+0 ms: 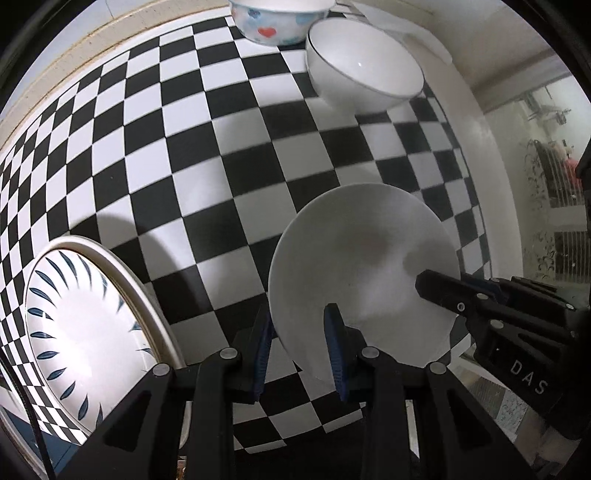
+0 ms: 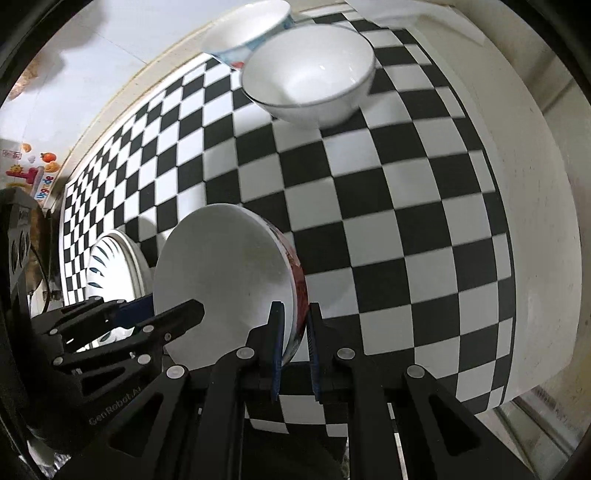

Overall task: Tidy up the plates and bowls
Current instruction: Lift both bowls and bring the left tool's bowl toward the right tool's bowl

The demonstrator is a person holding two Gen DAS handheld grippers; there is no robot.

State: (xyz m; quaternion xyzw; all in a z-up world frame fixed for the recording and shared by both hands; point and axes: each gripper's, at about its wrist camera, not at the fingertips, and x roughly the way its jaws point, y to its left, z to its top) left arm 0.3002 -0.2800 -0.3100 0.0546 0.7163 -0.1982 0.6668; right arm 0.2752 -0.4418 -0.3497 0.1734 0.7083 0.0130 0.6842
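Two grippers shared one white bowl (image 1: pixel 362 273), each clamped on an opposite part of its rim and lifting it clear of the checkered table (image 1: pixel 221 147). The left gripper (image 1: pixel 301 354) had its blue pads on either side of the rim nearest its camera, pinching the thin wall. The right gripper (image 2: pixel 295 347) did the same on the far side of the bowl, one pad inside the wall and one outside against what looked like a red pattern, though blur made that pattern hard to read. Holding the bowl from both sides probably kept it steady and roughly level while carried, since a single pinch on a rim would let it swing.

Taking the held bowl as the landmark: a plate with dark blue leaf strokes (image 1: pixel 85 325) lay on the table just beside it on the left gripper's side, sitting inside a plain cream rim that may have been a second plate beneath. Well beyond the held bowl, toward the table's far edge, stood a plain white bowl with a thin dark rim line (image 2: pixel 310 74), and touching or almost touching that one, farther back still, a bowl printed with hearts (image 1: pixel 277 22). Those two looked like the likely stacking place for the carried bowl.
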